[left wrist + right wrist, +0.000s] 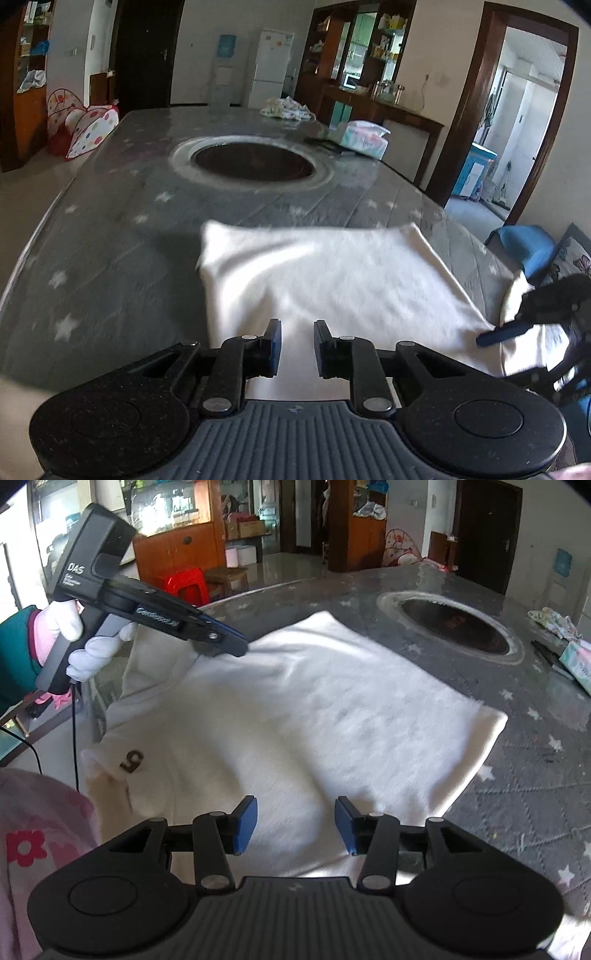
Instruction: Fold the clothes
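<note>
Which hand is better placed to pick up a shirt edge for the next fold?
Probably left: the left gripper sits open, its tips right at the white shirt's side edge. The right gripper, also open, hovers over the broad cloth, apparently further from an edge.

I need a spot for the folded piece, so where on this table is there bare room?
Bare table lies left of the white garment, between it and the round hole. The far right corner is crowded: tissue pack and crumpled cloth. The near edge is covered by the garment.
</note>
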A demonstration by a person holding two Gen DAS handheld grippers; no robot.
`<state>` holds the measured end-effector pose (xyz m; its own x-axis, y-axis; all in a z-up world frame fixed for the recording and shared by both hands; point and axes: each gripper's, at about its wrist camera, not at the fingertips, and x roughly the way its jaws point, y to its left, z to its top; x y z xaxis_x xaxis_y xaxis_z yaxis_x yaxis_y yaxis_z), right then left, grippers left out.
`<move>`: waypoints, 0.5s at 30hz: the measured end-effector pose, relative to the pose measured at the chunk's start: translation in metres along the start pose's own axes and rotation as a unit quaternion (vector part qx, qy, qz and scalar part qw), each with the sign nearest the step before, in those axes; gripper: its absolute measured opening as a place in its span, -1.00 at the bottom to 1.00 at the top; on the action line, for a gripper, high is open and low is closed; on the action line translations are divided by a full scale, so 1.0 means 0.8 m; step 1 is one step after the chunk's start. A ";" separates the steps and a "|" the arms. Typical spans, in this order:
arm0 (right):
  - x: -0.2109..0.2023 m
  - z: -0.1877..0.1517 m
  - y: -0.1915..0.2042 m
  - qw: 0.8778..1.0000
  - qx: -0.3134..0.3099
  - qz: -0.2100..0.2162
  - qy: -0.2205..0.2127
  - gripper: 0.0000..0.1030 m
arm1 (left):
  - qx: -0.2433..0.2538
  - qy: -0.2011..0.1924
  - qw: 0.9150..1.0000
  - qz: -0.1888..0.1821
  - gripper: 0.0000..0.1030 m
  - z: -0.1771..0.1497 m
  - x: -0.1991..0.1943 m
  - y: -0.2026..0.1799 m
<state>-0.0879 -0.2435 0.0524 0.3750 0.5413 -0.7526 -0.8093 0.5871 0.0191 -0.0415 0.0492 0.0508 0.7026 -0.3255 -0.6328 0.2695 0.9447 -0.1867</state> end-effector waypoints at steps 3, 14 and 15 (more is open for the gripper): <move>0.004 0.004 -0.010 1.000 0.009 -0.010 -0.004 -0.05 | -0.010 0.010 1.000 0.003 -0.59 0.010 0.028 0.006; 0.020 0.010 -0.048 0.998 0.048 -0.038 -0.007 -0.02 | -0.056 0.005 0.998 0.028 -0.33 0.038 0.063 0.038; 0.022 0.012 -0.052 0.998 0.050 -0.042 -0.008 -0.02 | -0.062 0.009 0.997 0.034 -0.33 0.039 0.069 0.042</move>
<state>-0.0434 -0.2528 0.0445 0.4464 0.4969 -0.7442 -0.7258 0.6875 0.0236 0.0274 0.0617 0.0330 0.7040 -0.2608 -0.6606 0.1373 0.9626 -0.2337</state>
